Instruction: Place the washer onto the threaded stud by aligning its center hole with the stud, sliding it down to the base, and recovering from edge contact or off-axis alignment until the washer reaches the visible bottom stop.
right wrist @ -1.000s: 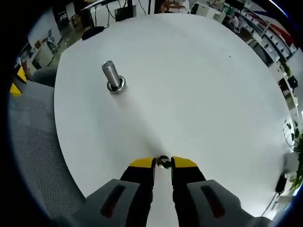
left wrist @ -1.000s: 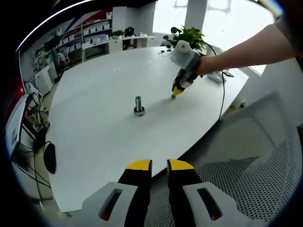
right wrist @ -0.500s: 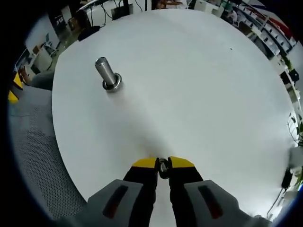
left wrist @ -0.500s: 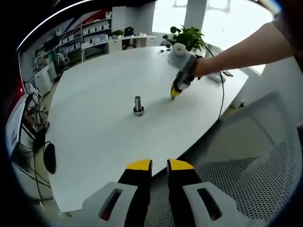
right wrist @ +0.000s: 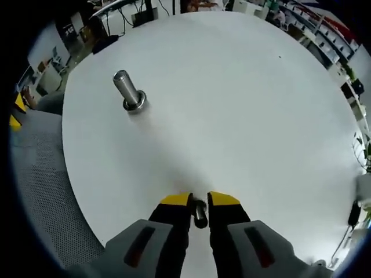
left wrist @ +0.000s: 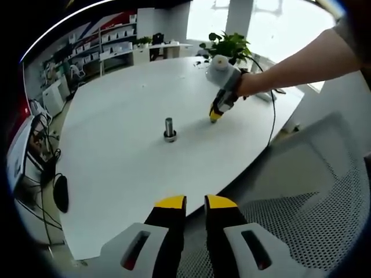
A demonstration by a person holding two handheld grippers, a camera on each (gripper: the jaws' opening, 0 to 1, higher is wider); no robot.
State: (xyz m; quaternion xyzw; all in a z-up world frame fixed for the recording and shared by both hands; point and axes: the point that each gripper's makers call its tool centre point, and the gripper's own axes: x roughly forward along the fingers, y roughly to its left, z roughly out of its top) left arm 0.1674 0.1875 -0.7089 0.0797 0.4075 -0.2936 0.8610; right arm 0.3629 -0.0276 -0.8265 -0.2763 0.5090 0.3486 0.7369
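A steel threaded stud [left wrist: 169,128] stands upright on the white round table [left wrist: 116,145], ringed at its base. In the right gripper view the stud [right wrist: 128,92] is at upper left, well away from my right gripper [right wrist: 199,204]. That gripper is shut on a small metal washer [right wrist: 199,212], held on edge between the yellow fingertips above the tabletop. From the left gripper view I see the right gripper [left wrist: 215,115] to the right of the stud, in a person's hand. My left gripper [left wrist: 195,202] hangs over the table's near edge, jaws almost together with nothing between them.
A grey mesh chair [left wrist: 301,214] sits at the right near the table edge. A potted plant [left wrist: 232,45] and a cable [left wrist: 272,110] are at the table's far side. A black object [left wrist: 60,193] and cables lie beyond the left rim. Shelving stands in the background.
The right gripper has closed on the washer and lifted it a little off the table. The left gripper has stayed still.
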